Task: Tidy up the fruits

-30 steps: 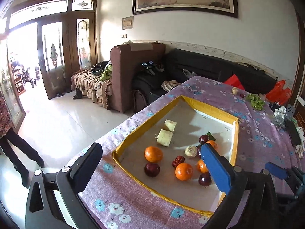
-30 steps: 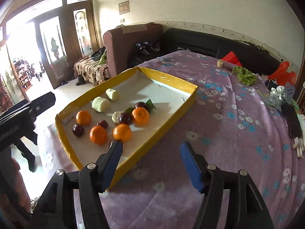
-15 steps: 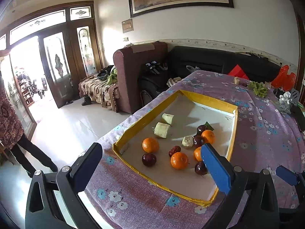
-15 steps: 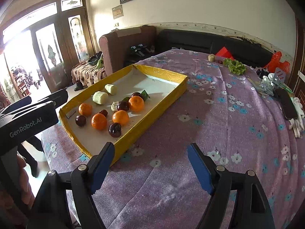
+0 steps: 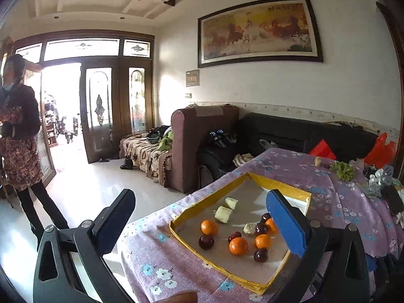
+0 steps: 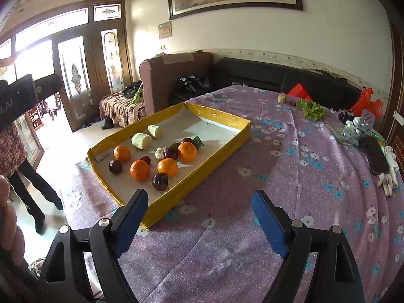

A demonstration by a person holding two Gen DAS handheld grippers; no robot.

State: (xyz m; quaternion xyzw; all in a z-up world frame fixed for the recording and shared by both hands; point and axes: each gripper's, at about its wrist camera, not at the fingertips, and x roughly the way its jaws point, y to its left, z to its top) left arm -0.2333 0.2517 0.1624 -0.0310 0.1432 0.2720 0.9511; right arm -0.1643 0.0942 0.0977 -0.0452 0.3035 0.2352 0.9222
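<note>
A shallow yellow-rimmed tray (image 6: pixel 222 149) (image 5: pixel 192 207) lies on the purple flowered tablecloth (image 6: pixel 290 181). In it are several oranges (image 6: pixel 139 169) (image 5: pixel 238 246), several dark plums (image 6: pixel 159 181) (image 5: pixel 206 242), a red date (image 5: pixel 235 236) and pale green stalk pieces (image 6: pixel 142 140) (image 5: pixel 223 213). My left gripper (image 5: pixel 202 217) is open and empty, held back from the tray's near left end. My right gripper (image 6: pixel 199 217) is open and empty, above the cloth just short of the tray's near corner.
A lettuce leaf (image 6: pixel 310 109), a phone (image 6: pixel 375 154), white gloves (image 6: pixel 390 174) and small clutter lie at the table's far right. A person (image 5: pixel 20 146) stands on the floor by the door. Sofas (image 5: pixel 290 136) line the wall behind the table.
Both grippers have pulled back and tilted upward from the tray, so the fruit looks smaller and more of the room shows. The fruit has not moved.
</note>
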